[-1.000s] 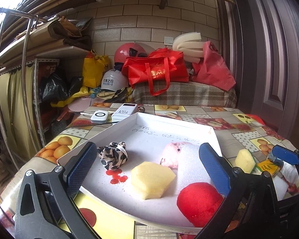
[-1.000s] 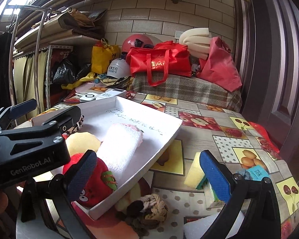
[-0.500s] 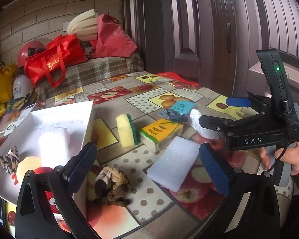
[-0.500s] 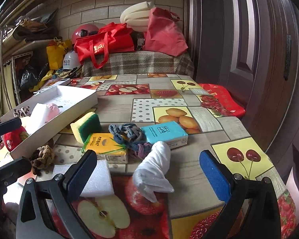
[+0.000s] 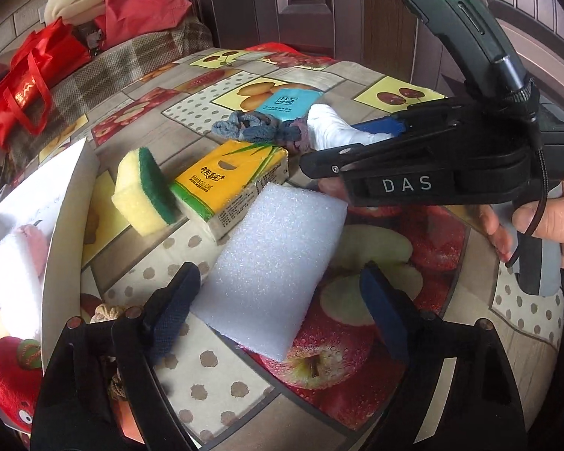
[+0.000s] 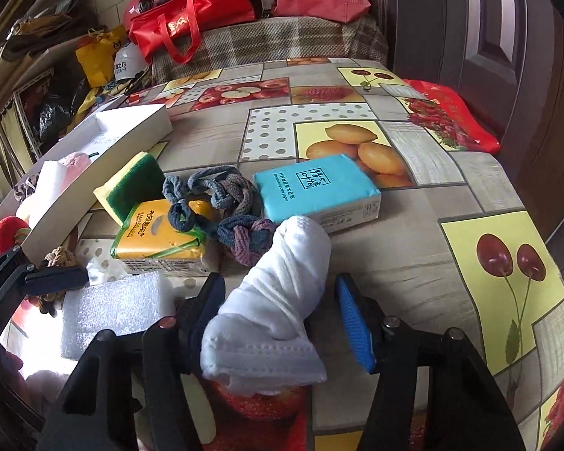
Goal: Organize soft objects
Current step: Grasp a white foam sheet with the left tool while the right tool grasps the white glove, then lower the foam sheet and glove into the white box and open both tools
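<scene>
A white foam block (image 5: 274,267) lies flat on the table between the fingers of my left gripper (image 5: 278,312), which is open around its near end. A rolled white cloth (image 6: 278,285) lies between the fingers of my right gripper (image 6: 280,312), also open; the cloth also shows in the left wrist view (image 5: 334,129). A white tray (image 5: 65,203) at the left holds a red plush (image 5: 7,376) and a white-pink towel (image 5: 17,259). A yellow-green sponge (image 5: 146,191), a yellow tissue pack (image 5: 229,184), a teal tissue pack (image 6: 316,191) and knotted hair ties (image 6: 222,206) lie between.
A beige rope knot (image 6: 58,257) lies by the tray's near corner. The table wears a fruit-print cloth (image 6: 488,248). A plaid-covered bench with red bags (image 6: 191,11) stands behind, a dark door (image 6: 507,37) to the right, shelves (image 6: 26,75) to the left.
Both grippers have swung from the tray to the loose items and come down low. My left gripper now straddles the foam block, my right the white cloth. Both gaps have narrowed.
</scene>
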Motion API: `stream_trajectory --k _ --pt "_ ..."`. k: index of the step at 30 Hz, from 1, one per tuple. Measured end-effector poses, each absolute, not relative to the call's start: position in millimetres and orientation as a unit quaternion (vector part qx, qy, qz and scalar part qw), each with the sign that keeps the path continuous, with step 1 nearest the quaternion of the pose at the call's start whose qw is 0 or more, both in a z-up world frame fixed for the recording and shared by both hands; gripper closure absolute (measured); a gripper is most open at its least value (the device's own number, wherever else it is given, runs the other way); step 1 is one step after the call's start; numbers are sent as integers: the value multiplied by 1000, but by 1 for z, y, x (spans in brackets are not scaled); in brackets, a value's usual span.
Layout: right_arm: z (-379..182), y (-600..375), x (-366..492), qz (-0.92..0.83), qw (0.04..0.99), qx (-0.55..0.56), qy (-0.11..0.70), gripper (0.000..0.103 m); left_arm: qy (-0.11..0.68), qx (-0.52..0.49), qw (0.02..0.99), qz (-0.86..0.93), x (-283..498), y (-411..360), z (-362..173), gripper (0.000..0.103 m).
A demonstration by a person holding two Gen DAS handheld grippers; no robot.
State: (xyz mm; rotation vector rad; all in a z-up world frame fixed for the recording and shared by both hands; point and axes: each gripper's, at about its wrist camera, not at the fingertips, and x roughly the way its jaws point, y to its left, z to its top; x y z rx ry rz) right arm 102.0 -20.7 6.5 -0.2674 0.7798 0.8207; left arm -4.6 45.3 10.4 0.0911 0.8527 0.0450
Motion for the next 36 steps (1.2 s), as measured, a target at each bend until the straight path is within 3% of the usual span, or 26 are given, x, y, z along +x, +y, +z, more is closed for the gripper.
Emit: stream_trajectory --k 3,10,15,18,36 --pt "7 -23 103 389 836 -121 368 61 406 44 913 6 -7 44 12 47" --pt "25 -47 98 381 867 -67 314 63 372 61 926 6 -18 39 21 49" --pt "44 -66 74 365 903 -42 222 63 256 53 964 53 -59 45 48 49" --pt "47 -67 73 354 910 -42 211 63 202 9 974 99 -81 65 59 48" --pt "48 -42 50 362 911 -75 185 63 187 -18 973 132 -86 79 62 48"
